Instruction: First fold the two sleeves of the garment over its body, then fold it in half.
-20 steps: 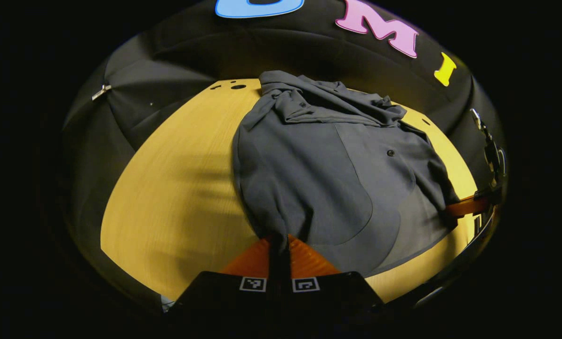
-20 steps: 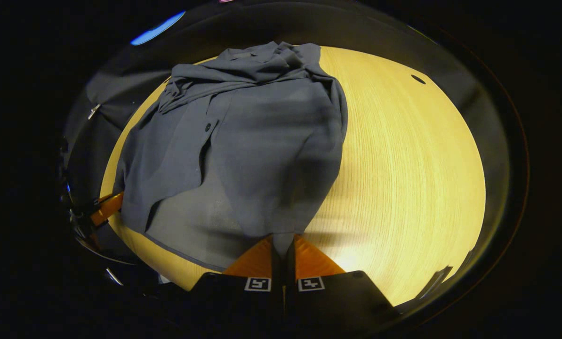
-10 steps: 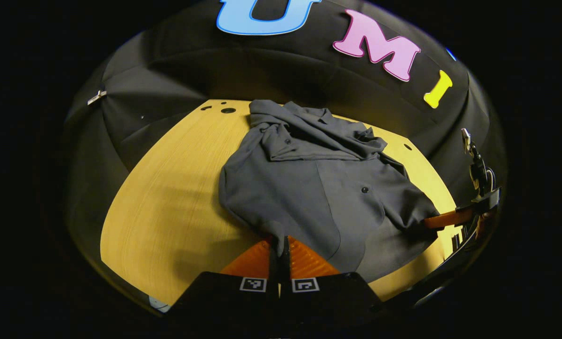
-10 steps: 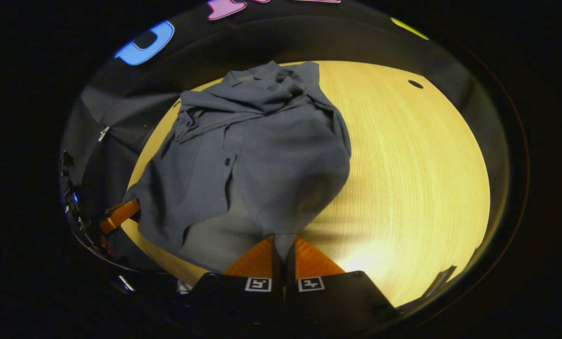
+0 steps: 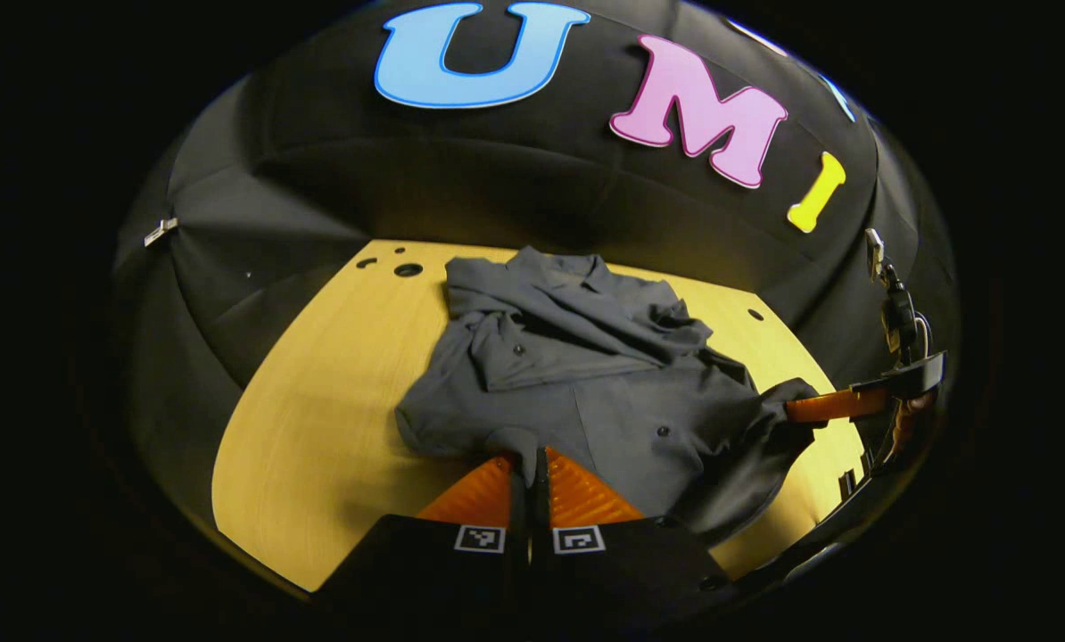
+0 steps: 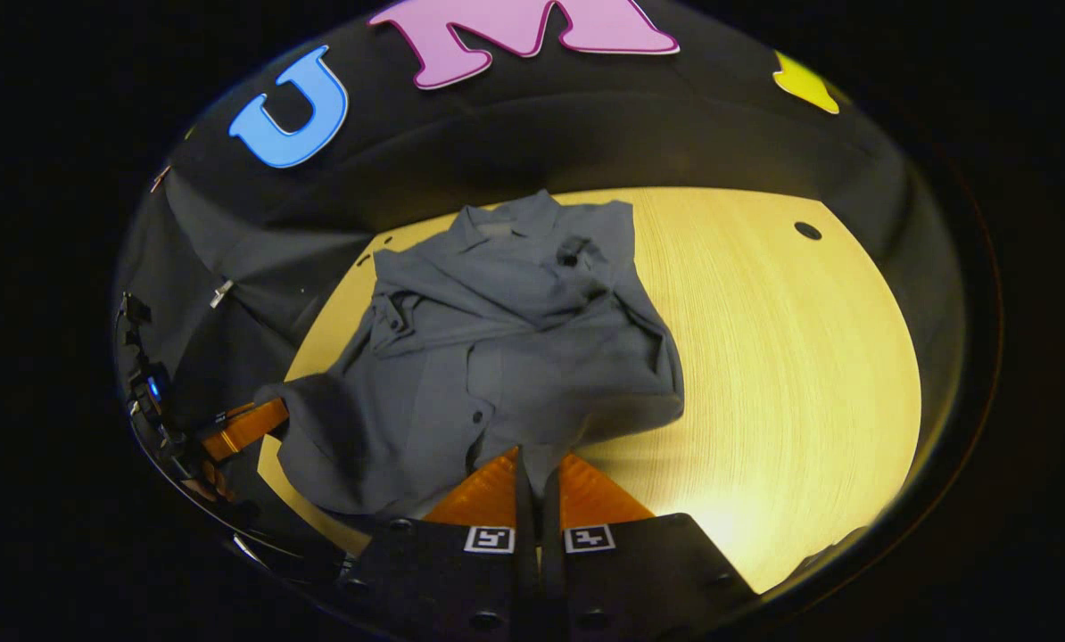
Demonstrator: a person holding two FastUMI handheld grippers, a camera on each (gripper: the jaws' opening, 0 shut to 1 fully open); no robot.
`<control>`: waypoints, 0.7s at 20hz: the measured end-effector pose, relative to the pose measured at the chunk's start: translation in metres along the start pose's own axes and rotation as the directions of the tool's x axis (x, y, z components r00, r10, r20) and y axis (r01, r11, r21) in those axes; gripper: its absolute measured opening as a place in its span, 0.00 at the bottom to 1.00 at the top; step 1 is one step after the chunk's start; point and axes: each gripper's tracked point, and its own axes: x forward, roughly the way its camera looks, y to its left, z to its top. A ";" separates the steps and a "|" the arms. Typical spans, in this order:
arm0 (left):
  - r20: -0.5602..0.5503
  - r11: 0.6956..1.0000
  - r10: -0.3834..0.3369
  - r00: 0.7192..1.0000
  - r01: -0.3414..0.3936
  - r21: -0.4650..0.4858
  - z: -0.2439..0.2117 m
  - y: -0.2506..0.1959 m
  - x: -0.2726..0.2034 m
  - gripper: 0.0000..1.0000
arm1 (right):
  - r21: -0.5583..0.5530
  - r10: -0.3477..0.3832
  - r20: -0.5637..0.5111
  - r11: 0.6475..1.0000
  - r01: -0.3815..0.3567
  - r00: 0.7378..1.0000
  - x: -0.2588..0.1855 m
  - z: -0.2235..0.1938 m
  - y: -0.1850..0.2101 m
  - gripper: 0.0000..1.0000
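Grey shirt [image 5: 586,392] lies on the wooden table [image 5: 318,446], collar toward the far wall, long axis running away from both grippers. Left gripper [image 5: 527,464] and right gripper [image 6: 537,464] each clamp a hem corner, lifted at the near end; the collar lies straight ahead for the half-fold.

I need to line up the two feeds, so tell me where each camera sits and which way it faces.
Left gripper view: rides the left gripper, facing across the wooden table toward the booth wall; its fingers pinch the gray shirt's hem.
Right gripper view: rides the right gripper, facing likewise; its fingers pinch the hem.
Shared: the gray shirt, the table, and each view's far-off other gripper.
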 end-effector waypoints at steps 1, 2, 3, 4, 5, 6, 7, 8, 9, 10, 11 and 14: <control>0.014 1.000 0.002 1.000 -0.002 -0.006 0.010 0.001 0.001 0.06 | -0.004 0.005 0.015 1.000 -0.005 1.000 0.002 0.011 0.002 0.06; 0.031 1.000 0.003 1.000 -0.003 -0.012 0.023 0.003 0.003 0.06 | -0.012 0.008 0.031 1.000 -0.007 1.000 0.006 0.023 0.003 0.06; 0.046 1.000 0.006 0.999 -0.005 -0.018 0.034 0.004 0.005 0.02 | -0.021 0.012 0.045 1.000 -0.011 0.999 0.004 0.031 0.003 0.06; 0.059 1.000 0.009 0.998 -0.008 -0.026 0.045 0.005 0.008 0.02 | -0.028 0.015 0.060 1.000 -0.014 0.998 0.004 0.041 0.005 0.06; 0.075 0.999 0.012 0.997 -0.009 -0.032 0.056 0.006 0.010 0.05 | -0.039 0.018 0.076 0.999 -0.015 0.997 0.004 0.052 0.006 0.06; 0.090 0.999 0.019 0.996 -0.016 -0.034 0.068 0.008 0.013 0.05 | -0.051 0.020 0.089 0.999 -0.015 0.996 0.006 0.063 0.005 0.06; 0.104 0.999 0.021 0.994 -0.017 -0.034 0.079 0.008 0.018 0.05 | -0.059 0.021 0.106 0.998 -0.015 0.994 0.008 0.073 0.005 0.06; 0.116 0.999 0.022 0.993 -0.018 -0.031 0.089 0.008 0.022 0.05 | -0.059 0.025 0.119 0.998 -0.018 0.993 0.010 0.086 0.005 0.06; 0.128 0.999 0.024 0.991 -0.021 -0.024 0.101 0.009 0.027 0.05 | -0.056 0.028 0.131 0.998 -0.021 0.991 0.012 0.096 0.004 0.06; 0.140 1.000 0.026 0.990 -0.024 -0.017 0.112 0.009 0.033 0.05 | -0.053 0.031 0.141 0.998 -0.023 0.989 0.016 0.106 0.003 0.06; 0.156 1.000 0.030 0.987 -0.028 -0.013 0.124 0.011 0.039 0.02 | -0.056 0.032 0.154 0.998 -0.024 0.987 0.021 0.117 0.002 0.06; 0.182 0.999 0.046 0.982 -0.043 -0.021 0.156 0.013 0.061 0.05 | -0.067 0.031 0.187 0.998 -0.019 0.982 0.036 0.147 -0.001 0.06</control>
